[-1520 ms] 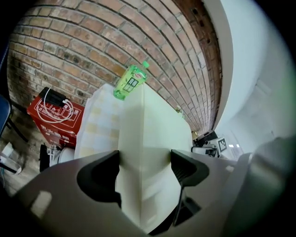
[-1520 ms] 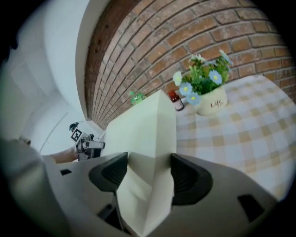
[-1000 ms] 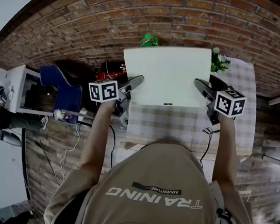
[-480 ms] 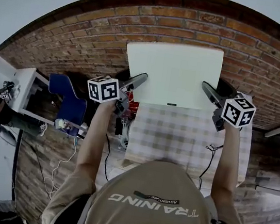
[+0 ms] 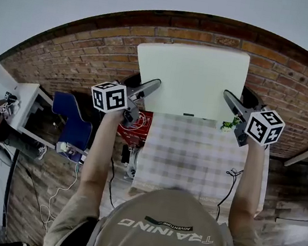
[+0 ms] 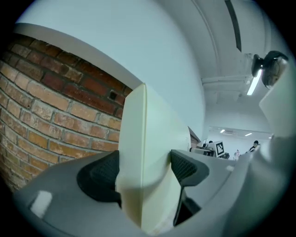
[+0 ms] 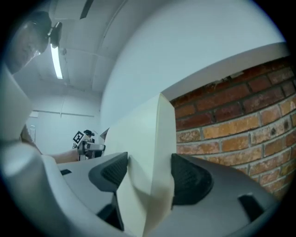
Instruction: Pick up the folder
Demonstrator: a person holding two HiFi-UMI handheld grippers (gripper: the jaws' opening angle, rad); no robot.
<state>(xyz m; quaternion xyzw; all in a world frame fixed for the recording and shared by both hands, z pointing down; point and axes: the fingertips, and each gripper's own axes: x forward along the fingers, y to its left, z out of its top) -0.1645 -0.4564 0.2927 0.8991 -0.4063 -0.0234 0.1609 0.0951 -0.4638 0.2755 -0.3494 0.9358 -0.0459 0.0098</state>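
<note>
A pale cream folder is held up in the air in front of the brick wall, above the checked table. My left gripper is shut on its left edge and my right gripper is shut on its right edge. In the left gripper view the folder stands edge-on, pinched between the two black pads. The right gripper view shows the folder squeezed and slightly bent between the pads.
A table with a checked cloth lies below the folder. A small green plant sits at its far right. A red object and a blue chair are left of the table. The brick wall runs behind.
Both grippers have lifted the folder up and away from the table. It now hangs higher against the wall, and the plant shows beneath its right edge.
</note>
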